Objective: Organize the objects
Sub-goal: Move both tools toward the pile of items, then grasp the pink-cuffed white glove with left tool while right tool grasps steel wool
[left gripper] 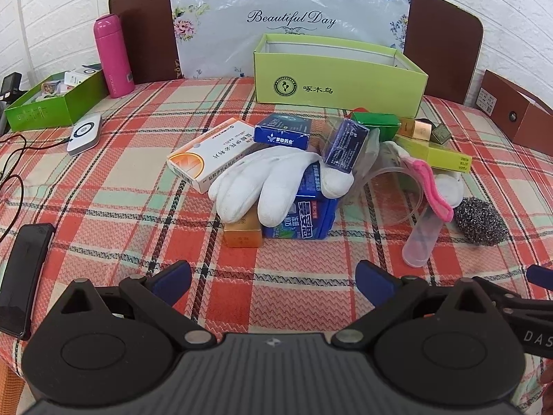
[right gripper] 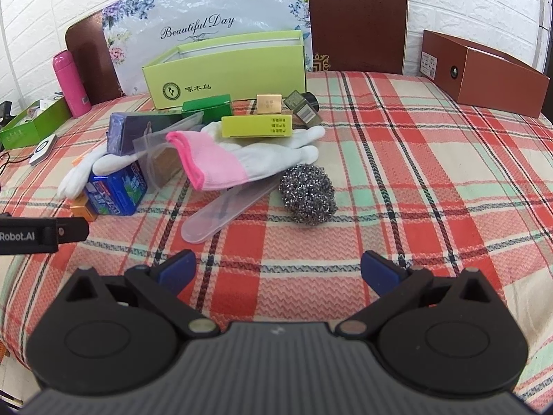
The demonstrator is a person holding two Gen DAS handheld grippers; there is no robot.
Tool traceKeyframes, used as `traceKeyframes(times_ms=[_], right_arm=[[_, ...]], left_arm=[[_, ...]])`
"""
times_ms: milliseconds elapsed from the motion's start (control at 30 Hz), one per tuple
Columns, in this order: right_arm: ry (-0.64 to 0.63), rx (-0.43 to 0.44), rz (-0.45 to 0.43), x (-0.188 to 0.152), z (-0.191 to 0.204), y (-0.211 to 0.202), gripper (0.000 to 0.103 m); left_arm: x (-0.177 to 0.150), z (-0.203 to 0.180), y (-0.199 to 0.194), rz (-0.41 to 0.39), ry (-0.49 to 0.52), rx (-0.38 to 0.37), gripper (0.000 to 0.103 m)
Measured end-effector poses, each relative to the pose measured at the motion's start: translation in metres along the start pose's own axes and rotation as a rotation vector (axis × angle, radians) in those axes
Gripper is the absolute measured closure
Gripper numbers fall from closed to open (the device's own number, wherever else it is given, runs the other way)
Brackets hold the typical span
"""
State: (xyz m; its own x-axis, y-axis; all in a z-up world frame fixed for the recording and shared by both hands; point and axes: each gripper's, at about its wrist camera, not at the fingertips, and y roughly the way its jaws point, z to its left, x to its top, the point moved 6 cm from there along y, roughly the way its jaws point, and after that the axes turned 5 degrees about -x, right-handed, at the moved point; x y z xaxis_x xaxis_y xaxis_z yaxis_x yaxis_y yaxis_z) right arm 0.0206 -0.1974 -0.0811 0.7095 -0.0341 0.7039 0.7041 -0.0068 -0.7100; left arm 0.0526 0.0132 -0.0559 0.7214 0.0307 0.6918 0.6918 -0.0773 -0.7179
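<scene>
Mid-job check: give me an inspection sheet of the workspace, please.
Surface: plaid tablecloth, wrinkled.
Job's things: open green box at the back; heap in front of small boxes, white glove, pink-cuffed glove, steel scourer, clear plastic case.
Clutter: pink flask, small green tray, brown box, black phone.
Grippers: left gripper and right gripper open, empty, short of the heap.
Cables: black cable at the left edge.
Surroundings: white brick wall, floral "Beautiful Day" board.
</scene>
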Motion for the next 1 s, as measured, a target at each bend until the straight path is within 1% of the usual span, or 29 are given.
traceKeyframes(times_ms=[267, 400, 500, 567, 633, 667, 800, 900, 967, 1000], right_arm=[[0.019, -0.001, 0.009, 0.0, -0.003, 0.011, 0.0], [0.019, 0.029, -0.038, 0.001, -0.002, 0.012, 0.0], [-0.018, 0.041, -0.05, 0.002, 0.003, 0.014, 0.0], [-0.017, 0.062, -0.047, 0.002, 0.005, 0.015, 0.0], [-0.008, 0.088, -0.05, 0.003, 0.006, 0.016, 0.0], [-0.006, 0.094, -0.051, 0.004, 0.005, 0.016, 0.0], [0.021, 0.087, -0.047, 0.007, 0.001, 0.022, 0.0], [0.058, 0.106, -0.032, 0.01, -0.001, 0.026, 0.0], [0.061, 0.112, -0.039, 0.012, 0.0, 0.026, 0.0], [0.055, 0.112, -0.043, 0.012, 0.0, 0.025, 0.0]], left_arm=[[0.002, 0.004, 0.004, -0.011, 0.002, 0.016, 0.0], [0.008, 0.005, 0.004, -0.025, 0.005, -0.008, 0.0], [0.018, 0.004, 0.004, -0.06, 0.033, -0.02, 0.0], [0.027, 0.006, 0.005, -0.077, 0.057, -0.035, 0.0], [0.035, 0.011, 0.004, -0.091, 0.059, -0.07, 0.008], [0.037, 0.015, 0.004, -0.092, 0.056, -0.094, 0.008], [0.047, 0.028, 0.013, -0.078, 0.022, -0.151, 0.011], [0.058, 0.031, 0.027, -0.062, 0.003, -0.181, 0.02], [0.061, 0.029, 0.039, -0.043, 0.007, -0.208, 0.04], [0.062, 0.027, 0.045, -0.025, 0.006, -0.237, 0.065]])
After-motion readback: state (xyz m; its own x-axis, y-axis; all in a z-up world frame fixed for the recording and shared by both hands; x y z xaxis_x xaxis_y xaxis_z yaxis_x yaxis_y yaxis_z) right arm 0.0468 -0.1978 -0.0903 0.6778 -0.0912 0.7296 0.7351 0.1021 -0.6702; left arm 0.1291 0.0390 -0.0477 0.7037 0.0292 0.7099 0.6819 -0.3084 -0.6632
